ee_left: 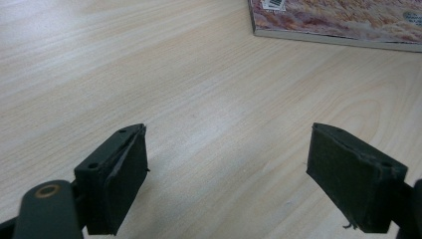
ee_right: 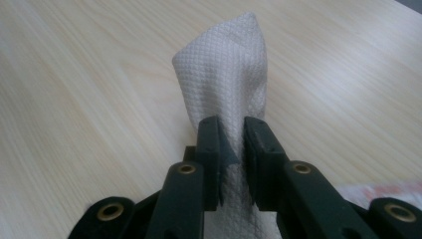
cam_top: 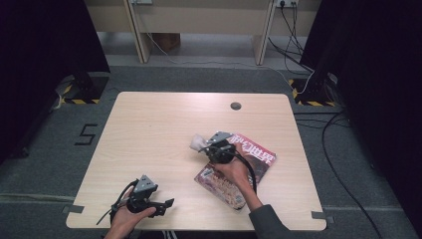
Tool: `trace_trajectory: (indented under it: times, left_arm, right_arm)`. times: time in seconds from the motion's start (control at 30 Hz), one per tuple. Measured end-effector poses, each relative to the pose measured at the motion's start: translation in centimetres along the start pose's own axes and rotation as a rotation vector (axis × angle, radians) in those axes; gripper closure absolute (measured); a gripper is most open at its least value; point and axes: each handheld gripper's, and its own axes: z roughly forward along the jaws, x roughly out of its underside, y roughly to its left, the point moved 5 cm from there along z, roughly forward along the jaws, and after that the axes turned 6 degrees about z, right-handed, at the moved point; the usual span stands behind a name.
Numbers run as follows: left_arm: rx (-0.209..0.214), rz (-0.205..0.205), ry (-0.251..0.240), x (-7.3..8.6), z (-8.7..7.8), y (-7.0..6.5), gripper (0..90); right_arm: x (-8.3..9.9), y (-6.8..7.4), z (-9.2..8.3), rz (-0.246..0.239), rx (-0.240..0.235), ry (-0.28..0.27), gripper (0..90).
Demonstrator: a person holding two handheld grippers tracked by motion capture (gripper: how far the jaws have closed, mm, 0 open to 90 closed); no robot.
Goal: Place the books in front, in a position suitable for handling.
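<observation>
Pale wooden desk (cam_top: 159, 134), square with rounded corners, standing on grey carpet. Small dark round grommet (cam_top: 236, 106) set near the far edge. Magazine (cam_top: 259, 155) lying flat toward the right half of the desk, colourful cover up, partly under the right forearm; its spine edge seen at the top of the left gripper view (ee_left: 338, 22). Left gripper (cam_top: 166, 205) held low at the near edge, pointing right, jaws standing wide apart over bare wood (ee_left: 226, 174), nothing between them. Right gripper (ee_right: 231, 144) just left of the magazine's far corner, jaws clamped on a white textured cloth (ee_right: 229, 84), which sticks out beyond the pads as a folded peak; in the high view the cloth (cam_top: 197, 143) juts left of the right gripper (cam_top: 205, 146).
</observation>
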Motion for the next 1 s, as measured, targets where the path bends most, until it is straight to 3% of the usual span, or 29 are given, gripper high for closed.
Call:
trace_trajectory:
  times: [0.23,0.33,0.37,0.5,0.6,0.67,0.87,1.0]
  left_arm:
    - [0.002,-0.003,0.004,-0.1,0.2,0.1,15.8]
    - [0.004,0.001,0.007,-0.1,0.3,0.0,15.8]
    - [0.004,0.001,0.007,-0.1,0.3,0.0,15.8]
    - [0.002,0.002,0.001,-0.2,0.2,0.0,15.8]
    - [0.001,0.005,-0.007,-0.3,0.1,-0.1,15.8]
    - [0.001,0.009,-0.006,-0.3,0.1,-0.1,15.8]
    - [0.003,0.012,-0.007,-0.3,0.0,-0.1,15.8]
    - [0.003,0.014,-0.010,-0.4,-0.1,-0.1,15.8]
  right_arm:
    - [1.8,-3.3,-3.4,0.025,0.067,-0.051,78.4]
    - [3.9,-5.7,-6.1,0.064,0.119,-0.063,78.4]
    - [3.9,-5.7,-6.1,0.064,0.119,-0.063,78.4]
    - [6.6,-8.6,-9.2,0.134,0.173,-0.079,78.4]
    - [8.1,-10.0,-10.9,0.175,0.207,-0.087,78.4]
    - [8.7,-10.4,-11.4,0.188,0.224,-0.089,78.4]
    - [12.5,-12.4,-13.4,0.249,0.296,-0.050,78.4]
    - [13.8,-13.0,-14.3,0.276,0.317,-0.043,78.4]
